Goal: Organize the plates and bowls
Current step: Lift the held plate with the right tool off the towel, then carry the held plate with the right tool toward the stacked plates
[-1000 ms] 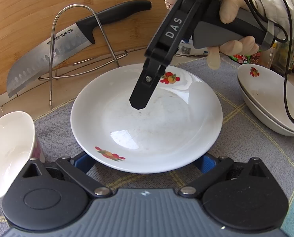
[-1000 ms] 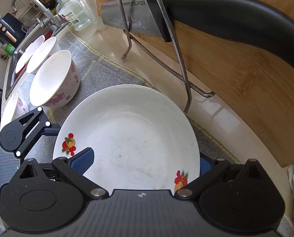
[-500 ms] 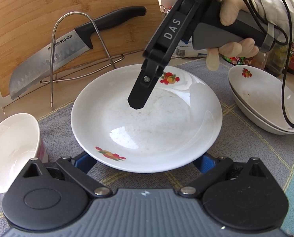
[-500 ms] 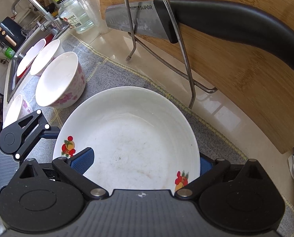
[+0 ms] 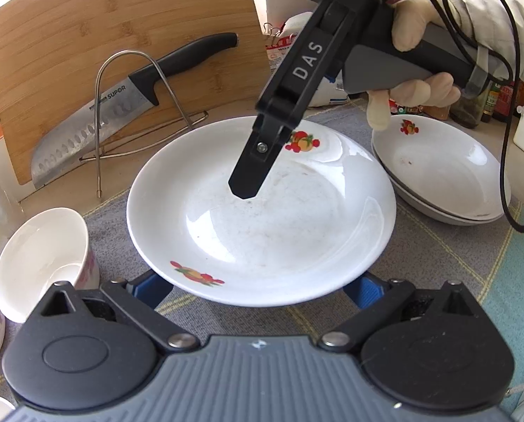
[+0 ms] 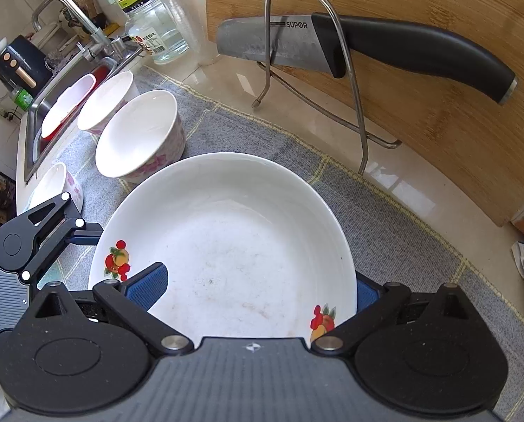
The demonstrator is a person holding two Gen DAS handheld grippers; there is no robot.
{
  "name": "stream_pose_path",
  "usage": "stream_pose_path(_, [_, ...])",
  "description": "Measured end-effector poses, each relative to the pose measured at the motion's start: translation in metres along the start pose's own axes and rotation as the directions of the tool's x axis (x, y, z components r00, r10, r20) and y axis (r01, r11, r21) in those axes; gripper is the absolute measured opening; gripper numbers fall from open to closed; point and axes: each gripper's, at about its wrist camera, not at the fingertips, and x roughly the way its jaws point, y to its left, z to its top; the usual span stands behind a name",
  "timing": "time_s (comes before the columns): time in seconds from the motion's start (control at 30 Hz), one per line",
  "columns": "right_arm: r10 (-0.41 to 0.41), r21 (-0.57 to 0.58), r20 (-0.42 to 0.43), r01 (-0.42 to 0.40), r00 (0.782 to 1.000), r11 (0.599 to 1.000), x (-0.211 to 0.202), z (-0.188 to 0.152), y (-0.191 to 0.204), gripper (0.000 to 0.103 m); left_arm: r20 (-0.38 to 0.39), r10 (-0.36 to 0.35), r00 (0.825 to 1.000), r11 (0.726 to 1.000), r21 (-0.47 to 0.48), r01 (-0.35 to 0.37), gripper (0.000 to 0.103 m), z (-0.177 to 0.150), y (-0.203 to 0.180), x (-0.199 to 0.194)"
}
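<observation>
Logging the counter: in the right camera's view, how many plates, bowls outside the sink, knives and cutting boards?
Plates: 1
Bowls: 3
Knives: 1
Cutting boards: 1
Total: 6

Around the white plate [image 5: 262,225]: a pink-flowered bowl [image 5: 44,263] crowds its left edge, stacked plates [image 5: 441,176] sit near its right, and the wire rack [image 5: 135,112] with knife [image 5: 121,105] blocks behind. Grey mat [image 6: 395,232] lies bare between plate and cutting board [image 6: 437,112].
</observation>
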Motion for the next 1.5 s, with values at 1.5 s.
stream_pose_path(1.5, [-0.178,0.283,0.143,0.132,0.974,0.950,-0.092,-0.135,-0.008,0.103,0.007,-0.232,0.973,0.942,0.249,0.223,0.101,0.026,-0.074,-0.010])
